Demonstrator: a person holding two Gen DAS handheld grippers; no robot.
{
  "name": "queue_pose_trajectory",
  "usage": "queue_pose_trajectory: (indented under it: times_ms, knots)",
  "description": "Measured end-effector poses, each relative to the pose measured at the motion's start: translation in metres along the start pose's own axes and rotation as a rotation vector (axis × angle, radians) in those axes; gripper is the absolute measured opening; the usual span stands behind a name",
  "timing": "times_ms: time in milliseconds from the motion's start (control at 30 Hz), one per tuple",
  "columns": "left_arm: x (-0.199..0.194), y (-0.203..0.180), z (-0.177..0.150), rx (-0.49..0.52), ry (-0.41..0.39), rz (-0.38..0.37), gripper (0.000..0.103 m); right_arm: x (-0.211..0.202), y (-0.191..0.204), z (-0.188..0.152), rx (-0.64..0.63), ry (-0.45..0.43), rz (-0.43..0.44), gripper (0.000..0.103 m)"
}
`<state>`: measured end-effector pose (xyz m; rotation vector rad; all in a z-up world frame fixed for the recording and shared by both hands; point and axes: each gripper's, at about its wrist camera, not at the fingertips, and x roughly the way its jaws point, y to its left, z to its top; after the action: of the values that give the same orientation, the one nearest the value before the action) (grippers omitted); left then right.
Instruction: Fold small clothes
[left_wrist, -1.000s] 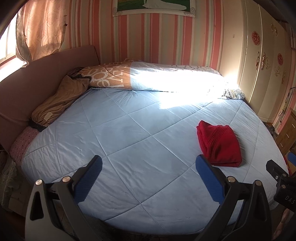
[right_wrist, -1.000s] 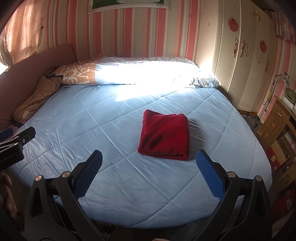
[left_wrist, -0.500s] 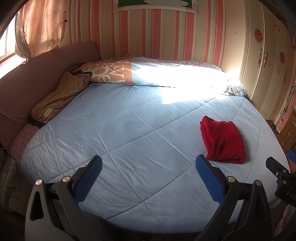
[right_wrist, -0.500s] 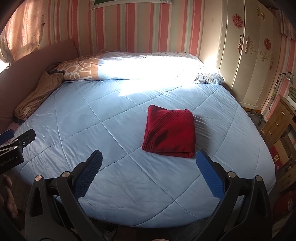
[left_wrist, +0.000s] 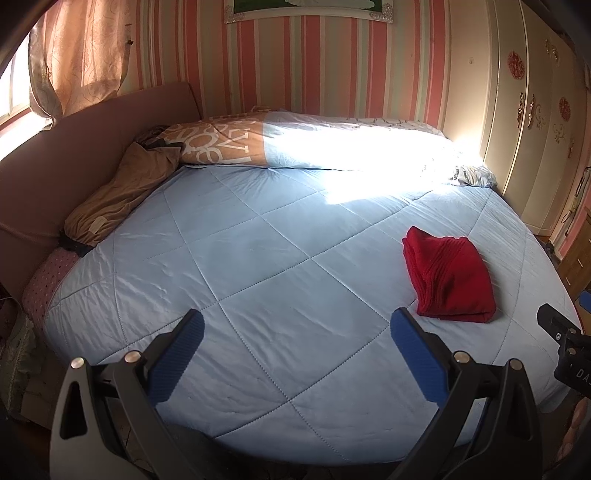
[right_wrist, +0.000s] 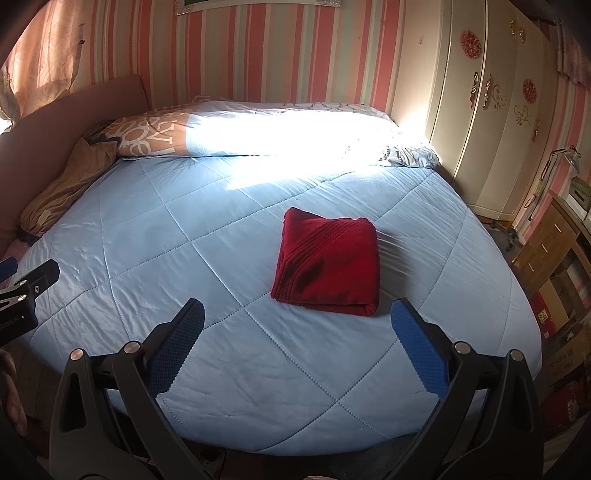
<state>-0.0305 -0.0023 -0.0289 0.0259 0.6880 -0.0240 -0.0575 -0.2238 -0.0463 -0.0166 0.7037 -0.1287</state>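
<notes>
On the pale blue quilt (right_wrist: 207, 258) that covers the bed lies a red garment (right_wrist: 328, 264), folded into a neat, thick rectangle with its folded edge toward the near side. From the right wrist view it sits just beyond the right claw (right_wrist: 295, 325), slightly toward the right-hand finger, and does not touch either blue pad (right_wrist: 415, 334). The right claw is released, its jaws spread wide with nothing between them. From the left wrist view the same red garment (left_wrist: 448, 275) lies off to the right, beyond the right-hand finger, and the left claw (left_wrist: 295, 334) is likewise released and holds nothing above bare quilt (left_wrist: 258, 258). Part of the right claw's black body (left_wrist: 565, 343) shows at the right edge of that view. At the far end of the bed a rolled duvet (right_wrist: 258, 129) lies in bright sunlight, so its pattern there is washed out and hard to read. A brown cloth bundle (left_wrist: 118, 192) rests against the headboard (left_wrist: 74, 144) on the left, and a cream wardrobe (right_wrist: 491, 110) stands on the right.
</notes>
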Motion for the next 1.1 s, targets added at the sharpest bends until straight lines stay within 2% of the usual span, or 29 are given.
queue_pose_trajectory:
  times_ms: [1100]
  knots:
    - [-0.0032, -0.0017, -0.0027, 0.0, -0.007, -0.021, 0.101, 0.002, -0.0005, -0.0033, 0.0, 0.001, 0.007, 0.1]
